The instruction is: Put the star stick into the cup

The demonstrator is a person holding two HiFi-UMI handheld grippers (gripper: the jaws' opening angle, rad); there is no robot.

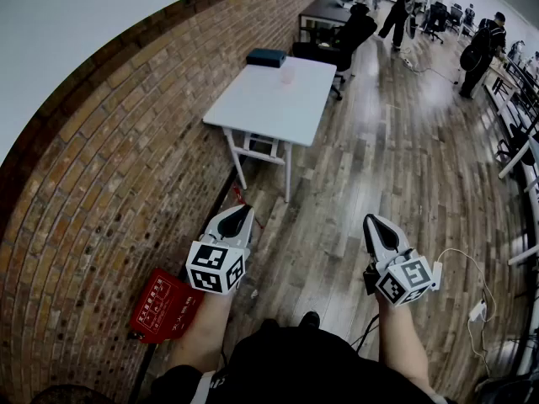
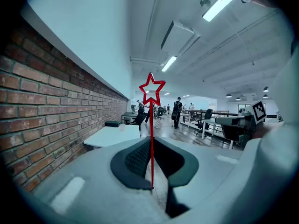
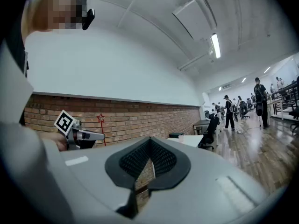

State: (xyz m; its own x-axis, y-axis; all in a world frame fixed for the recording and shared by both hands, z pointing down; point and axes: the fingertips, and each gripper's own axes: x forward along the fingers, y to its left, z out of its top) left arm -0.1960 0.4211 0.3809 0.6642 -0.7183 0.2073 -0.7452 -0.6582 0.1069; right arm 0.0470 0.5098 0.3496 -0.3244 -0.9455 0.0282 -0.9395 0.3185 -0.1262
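The star stick [image 2: 151, 139] is a thin red rod with an outlined red star on top. It stands upright between the pads of my left gripper [image 2: 152, 183], which is shut on its lower end. In the head view the left gripper [image 1: 242, 213] is held low over the wooden floor. The right gripper view shows it with the stick [image 3: 101, 124] against the brick wall. A small pale cup [image 1: 287, 76] stands on the white table [image 1: 261, 108] well ahead of me, and it also shows small in the left gripper view [image 2: 122, 127]. My right gripper [image 1: 376, 224] is shut with nothing in it [image 3: 140, 190].
A dark box [image 1: 266, 56] lies at the table's far end. The brick wall [image 1: 109, 183] runs along the left, with a red case [image 1: 164, 305] on the floor at its foot. A black chair [image 1: 352, 32] stands past the table. A white cable and plug [image 1: 477, 310] lie at right. People stand far off.
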